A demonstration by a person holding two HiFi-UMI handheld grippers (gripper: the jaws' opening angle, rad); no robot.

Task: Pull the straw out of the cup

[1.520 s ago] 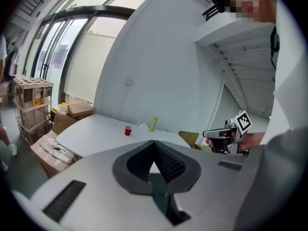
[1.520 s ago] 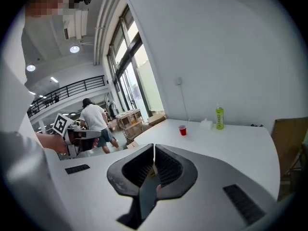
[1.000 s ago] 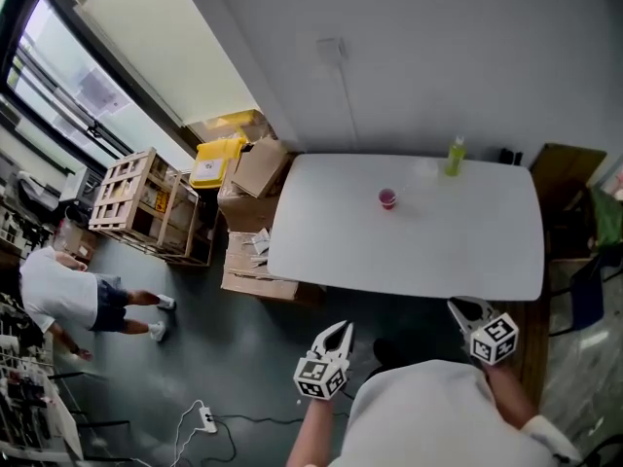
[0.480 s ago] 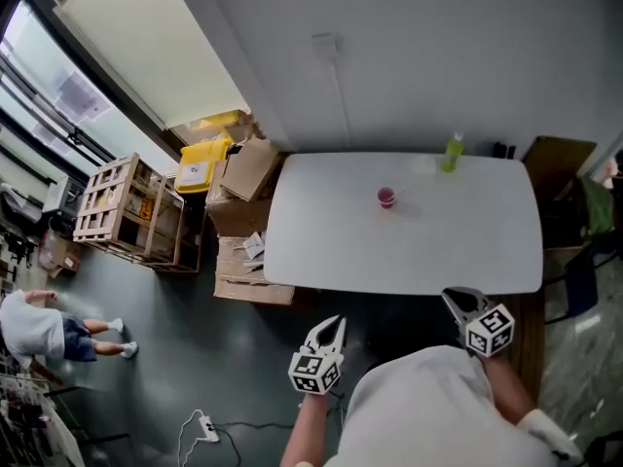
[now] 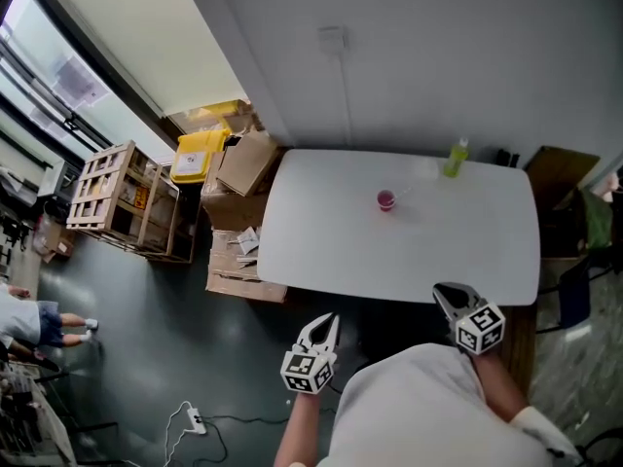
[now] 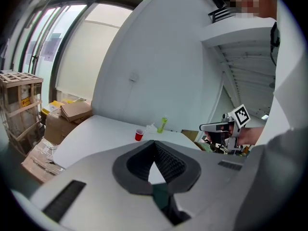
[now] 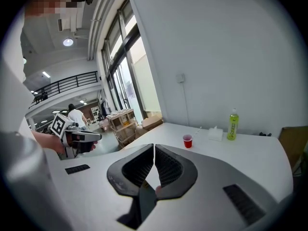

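Red cup (image 5: 386,199) stands on the white table (image 5: 419,261), toward the table's far side. The straw (image 7: 196,130) sits in it and leans toward the green bottle (image 5: 456,157) at the table's back edge. A small white box (image 7: 215,134) is on the table between cup and bottle. My left gripper (image 5: 328,319) hangs off the table's near edge, over the floor, fingers pressed together, nothing in them. My right gripper (image 5: 444,291) is at the table's near edge, fingers pressed together, empty. Both point toward the table, well apart from the cup.
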